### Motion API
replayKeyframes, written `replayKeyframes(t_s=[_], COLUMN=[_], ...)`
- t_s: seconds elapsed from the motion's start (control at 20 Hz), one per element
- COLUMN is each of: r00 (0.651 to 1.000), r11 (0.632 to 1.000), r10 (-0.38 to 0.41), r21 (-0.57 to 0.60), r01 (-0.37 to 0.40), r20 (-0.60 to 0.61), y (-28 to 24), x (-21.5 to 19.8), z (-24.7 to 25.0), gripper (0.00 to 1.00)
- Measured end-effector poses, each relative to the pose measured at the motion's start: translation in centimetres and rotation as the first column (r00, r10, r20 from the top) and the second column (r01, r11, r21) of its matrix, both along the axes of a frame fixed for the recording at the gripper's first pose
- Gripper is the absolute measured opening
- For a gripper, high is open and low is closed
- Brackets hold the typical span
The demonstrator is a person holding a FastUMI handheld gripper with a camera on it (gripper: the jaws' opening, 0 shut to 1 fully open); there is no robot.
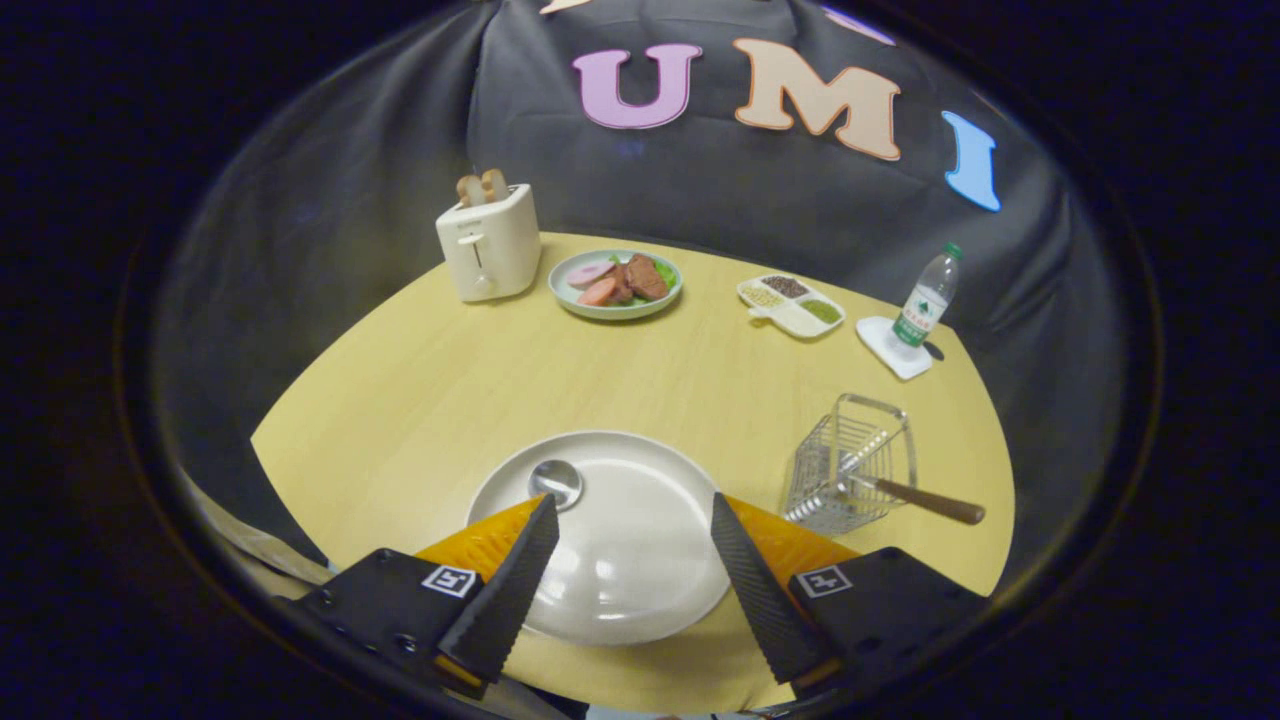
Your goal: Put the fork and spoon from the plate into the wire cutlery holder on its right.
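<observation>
A white plate (640, 500) lies on the yellow table just ahead of my fingers. A spoon lies on its left part: the shiny bowl (555, 482) shows, and the handle runs back behind my left finger. The wire cutlery holder (852, 462) stands to the right of the plate. A fork with a brown wooden handle (930, 500) rests in it, the handle leaning out to the right. My gripper (633, 510) hangs open above the near half of the plate, with nothing between its fingers.
At the far side of the table stand a cream toaster (489, 243) with bread in it, a plate of food (615, 283), a divided dish (792, 304) and a water bottle (925, 300) on a white coaster. The table's edge curves close to the holder.
</observation>
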State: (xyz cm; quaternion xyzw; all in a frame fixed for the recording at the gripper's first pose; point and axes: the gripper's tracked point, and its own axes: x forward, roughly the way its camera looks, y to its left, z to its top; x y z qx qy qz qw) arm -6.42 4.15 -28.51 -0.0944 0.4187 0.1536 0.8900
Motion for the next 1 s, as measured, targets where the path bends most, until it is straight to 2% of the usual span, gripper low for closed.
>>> replayKeyframes(t_s=[0.25, 0.55, 1.0], r00=[0.999, 0.992, 0.980], r11=[1.000, 0.998, 0.991], r10=[0.000, 0.022, 0.027], r21=[0.008, -0.051, -0.121], r01=[0.001, -0.028, -0.052], r20=[-0.044, -0.125, -0.199], y=[2.2, 3.6, 3.8], x=[-1.8, -3.7, -5.0], z=[-2.6, -6.0, -8.1], gripper=[0.99, 0.99, 0.31])
